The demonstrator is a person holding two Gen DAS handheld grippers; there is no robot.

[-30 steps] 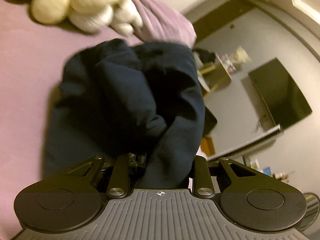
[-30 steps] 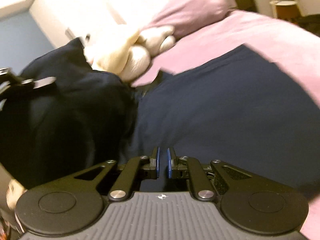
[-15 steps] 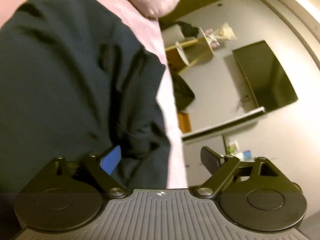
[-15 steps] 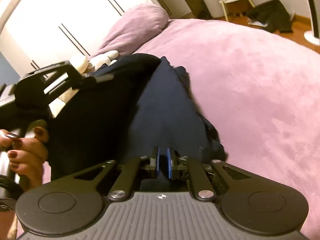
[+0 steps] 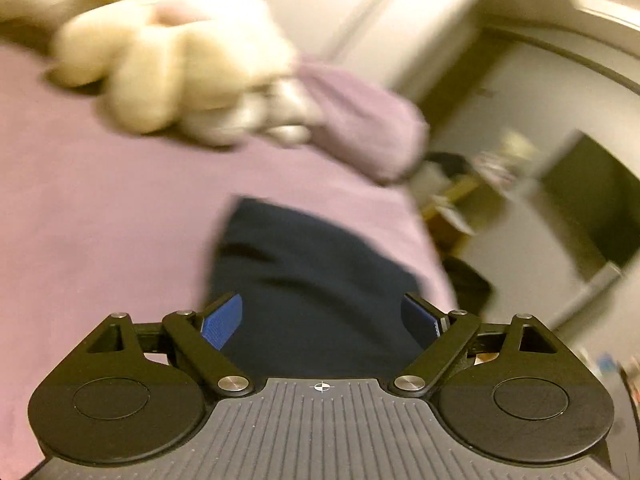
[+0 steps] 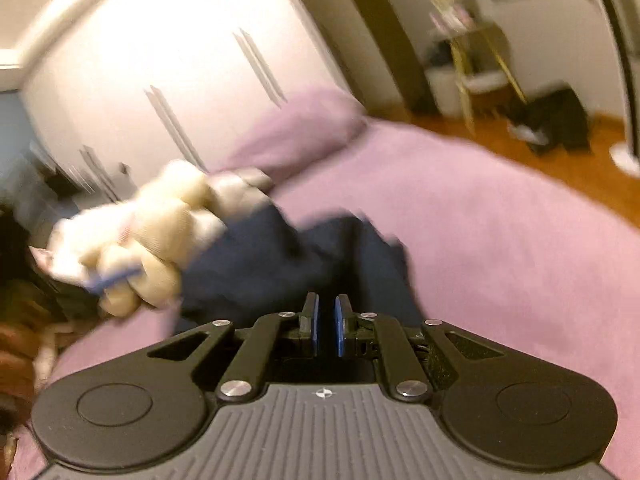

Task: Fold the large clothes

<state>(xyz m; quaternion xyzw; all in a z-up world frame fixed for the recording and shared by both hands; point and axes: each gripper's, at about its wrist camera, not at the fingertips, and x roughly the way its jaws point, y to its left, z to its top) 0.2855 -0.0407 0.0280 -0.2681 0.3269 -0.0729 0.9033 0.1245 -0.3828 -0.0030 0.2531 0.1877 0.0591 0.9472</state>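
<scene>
Navy garment [image 5: 316,280] on bed | left gripper [image 5: 322,316] fingers just spread wide, empty | right gripper [image 6: 326,320] nearly closed, empty

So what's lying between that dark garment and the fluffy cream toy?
Left wrist view: bare pink bedspread separates the navy garment from the plush toy.

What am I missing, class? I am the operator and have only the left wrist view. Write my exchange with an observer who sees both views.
Observer: The right gripper is shut, with nothing visible between its pads.
Operator: Where is the garment from there?
Observer: The garment lies bunched on the bed, just beyond those fingertips.
Operator: Anything past the bed?
Observer: A wooden floor.
</scene>
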